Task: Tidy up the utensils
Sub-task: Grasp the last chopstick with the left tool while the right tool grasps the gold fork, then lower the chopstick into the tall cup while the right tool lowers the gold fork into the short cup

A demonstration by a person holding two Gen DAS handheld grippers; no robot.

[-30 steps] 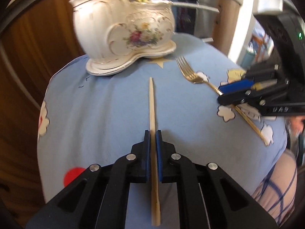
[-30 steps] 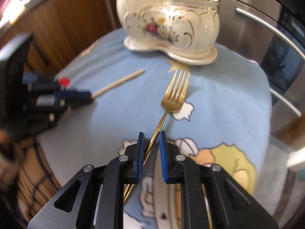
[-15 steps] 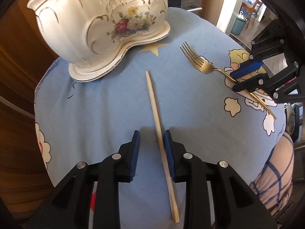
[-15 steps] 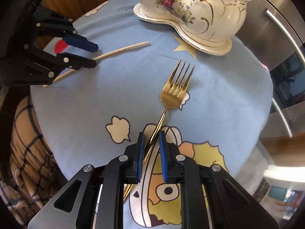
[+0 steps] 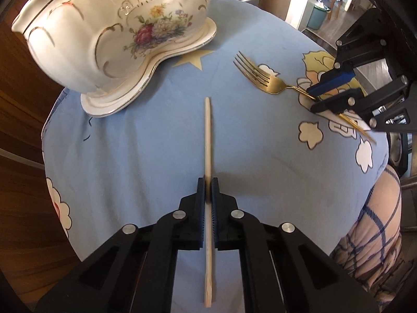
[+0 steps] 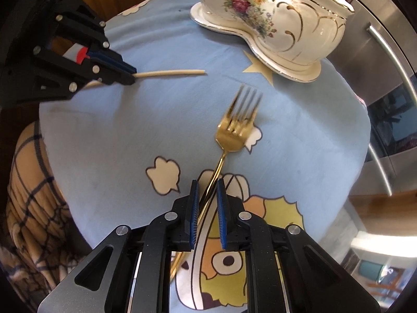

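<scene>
Nearest the left wrist camera, the left gripper [image 5: 208,185] has its blue pads clamped flat on a pale wooden chopstick [image 5: 207,140], gripped near the middle of its length, so the tail runs back between the fingers and the tip points toward the holder. The right gripper [image 6: 207,187] has its jaws closing around the thin handle of a gold metal fork [image 6: 235,127]; a small gap shows beside the handle on each side, so the pads do not yet press on it. Both utensils lie on the light blue cartoon-print cloth [image 5: 146,143] that covers the desk. Beyond them stands the cream porcelain utensil holder with gold trim and a floral motif [image 5: 112,34], just past the chopstick tip and fork tines. The fork handle sits aslant between the pads, so it may twist or slip as they meet. The chopstick could pivot in its narrow grip, and either utensil may knock the holder's rim.
</scene>
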